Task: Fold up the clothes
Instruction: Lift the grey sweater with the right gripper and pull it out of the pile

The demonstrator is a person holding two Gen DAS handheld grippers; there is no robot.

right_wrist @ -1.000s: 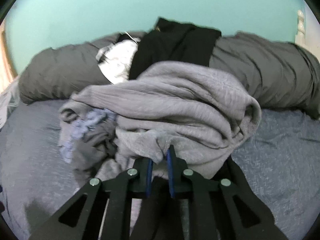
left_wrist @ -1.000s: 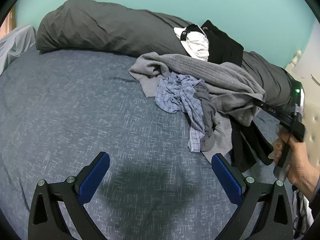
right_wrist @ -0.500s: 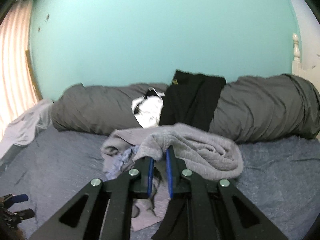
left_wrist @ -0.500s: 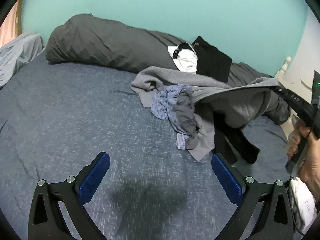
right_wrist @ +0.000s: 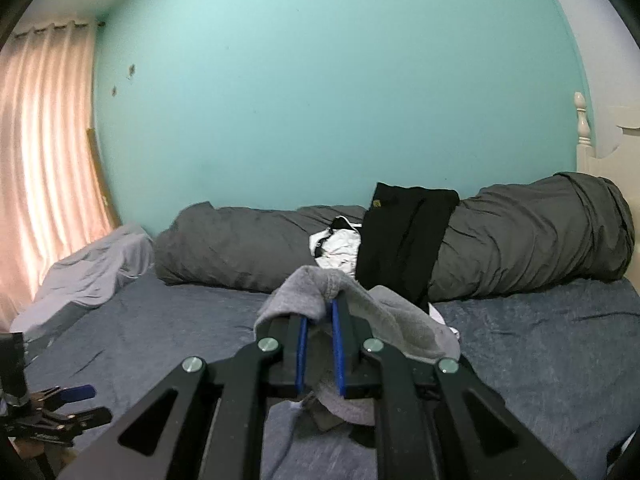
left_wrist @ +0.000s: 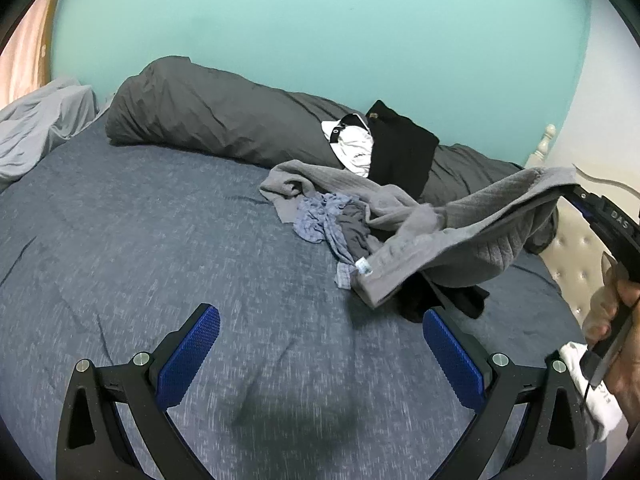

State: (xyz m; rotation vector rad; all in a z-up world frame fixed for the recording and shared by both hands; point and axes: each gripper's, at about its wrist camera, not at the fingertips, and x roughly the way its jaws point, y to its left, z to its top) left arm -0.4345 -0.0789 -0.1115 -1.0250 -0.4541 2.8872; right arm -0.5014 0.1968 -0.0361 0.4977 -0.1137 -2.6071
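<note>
- Right gripper [right_wrist: 320, 316]: jaws pinched on one edge of the grey knit sweater [left_wrist: 460, 232], lifted off the bed [left_wrist: 140, 260]. The far end trails down into the clothes pile.
- Left gripper [left_wrist: 320, 352]: jaws spread, nothing between them, hovering over bare blue bedding short of the pile.
- Pile: blue checked garment [left_wrist: 320, 220] and a darker grey garment [left_wrist: 354, 228] lie against the sweater's low end; a black garment [left_wrist: 440, 300] sits under the hanging part.
- Risk: the trailing end may drag the checked garment along, since the two look tangled.
- Risk: a single-edge pinch on heavy knit could slip, because all the weight hangs from one point.
- Risk: the sweater may bunch if laid down before the left gripper takes a second corner.
- Black folded garment [right_wrist: 404, 236] and white one [right_wrist: 336, 246] rest on the rolled grey duvet [right_wrist: 520, 236], well apart.
</note>
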